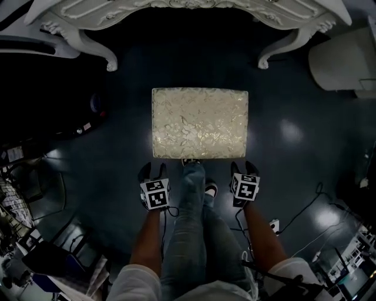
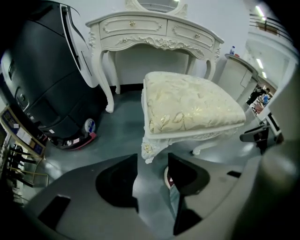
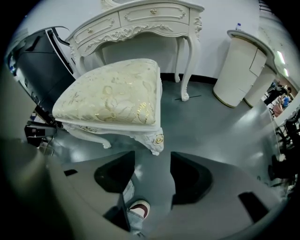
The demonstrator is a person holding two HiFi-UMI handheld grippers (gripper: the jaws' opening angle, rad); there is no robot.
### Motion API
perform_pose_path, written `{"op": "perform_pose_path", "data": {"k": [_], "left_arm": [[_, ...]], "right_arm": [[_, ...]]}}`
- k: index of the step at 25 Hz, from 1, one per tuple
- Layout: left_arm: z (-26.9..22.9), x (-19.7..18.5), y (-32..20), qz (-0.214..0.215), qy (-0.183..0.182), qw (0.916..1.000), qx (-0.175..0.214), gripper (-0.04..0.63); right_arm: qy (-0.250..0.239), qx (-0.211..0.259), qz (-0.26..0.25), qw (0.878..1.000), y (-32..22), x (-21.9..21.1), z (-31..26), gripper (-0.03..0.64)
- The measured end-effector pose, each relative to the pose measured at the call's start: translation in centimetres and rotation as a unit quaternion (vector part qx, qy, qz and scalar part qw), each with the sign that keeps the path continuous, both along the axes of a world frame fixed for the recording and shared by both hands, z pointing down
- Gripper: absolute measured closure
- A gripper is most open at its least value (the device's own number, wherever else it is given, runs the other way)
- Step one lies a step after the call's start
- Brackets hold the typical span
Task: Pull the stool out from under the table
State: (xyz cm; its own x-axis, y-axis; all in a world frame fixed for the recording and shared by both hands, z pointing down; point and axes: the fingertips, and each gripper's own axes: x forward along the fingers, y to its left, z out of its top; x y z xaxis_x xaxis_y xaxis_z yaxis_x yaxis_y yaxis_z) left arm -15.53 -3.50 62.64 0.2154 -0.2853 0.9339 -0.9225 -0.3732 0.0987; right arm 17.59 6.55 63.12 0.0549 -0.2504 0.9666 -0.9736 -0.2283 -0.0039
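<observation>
The stool [image 1: 200,122] has a cream floral cushion and carved white legs. It stands on the dark floor in front of the white dressing table [image 1: 188,13], out from under it. My left gripper [image 1: 152,172] hangs open just off the stool's near left corner [image 2: 149,149], touching nothing. At the near right corner [image 3: 157,140] my right gripper [image 1: 244,170] is open too, with only floor between its fingers. The stool's cushion fills the upper middle of the left gripper view [image 2: 190,104] and the upper left of the right gripper view [image 3: 112,96].
The person's jeans leg and shoe [image 1: 194,194] stand between the grippers at the stool's front edge. A large black machine [image 2: 47,75] is on the left. A white rounded cabinet [image 3: 239,68] stands on the right. Cables [image 1: 305,211] trail on the floor at right.
</observation>
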Motion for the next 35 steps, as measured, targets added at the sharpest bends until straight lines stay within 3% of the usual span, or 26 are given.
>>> {"op": "perform_pose_path", "data": {"k": [3,4,7,10,13,18,25,31,35], "left_arm": [[-4.2,0.0,-0.8,-0.022,0.008,0.9997,0.010,0.392],[-5.6,0.1,-1.0,-0.029,0.014,0.9994,0.015,0.429],[-10.2,1.6,-1.9,-0.035,0.047,0.9978,0.031,0.462],[-15.3,4.0,-4.1,-0.029,0.084,0.9940,0.063,0.511],[-20.5,6.0,-6.4,-0.030,0.114,0.9886,0.094,0.546],[-28.3,7.5,-8.3,-0.036,0.130,0.9818,0.134,0.565],[-37.9,8.1,-12.2,-0.082,0.159,0.9665,0.184,0.571],[-45.5,10.0,-14.1,-0.071,0.204,0.9494,0.229,0.572],[-51.4,11.4,-15.8,-0.037,0.198,0.9335,0.297,0.582]], "right_arm": [[-0.006,-0.003,0.004,1.000,0.6,-0.6,-3.0,0.384],[-0.009,-0.002,0.008,1.000,0.7,-0.8,-4.2,0.390],[-0.023,0.017,0.027,0.999,0.0,-1.7,-8.4,0.399],[-0.037,0.057,0.050,0.996,-2.7,-2.3,-12.9,0.413],[-0.041,0.103,0.056,0.992,-6.3,-2.7,-17.9,0.472],[-0.051,0.185,0.063,0.979,-11.2,-3.1,-26.7,0.542],[-0.054,0.282,0.069,0.956,-17.7,-1.4,-37.3,0.594],[-0.052,0.338,0.059,0.938,-19.6,-0.7,-44.8,0.603],[-0.048,0.382,0.035,0.922,-20.9,-0.5,-50.5,0.612]]}}
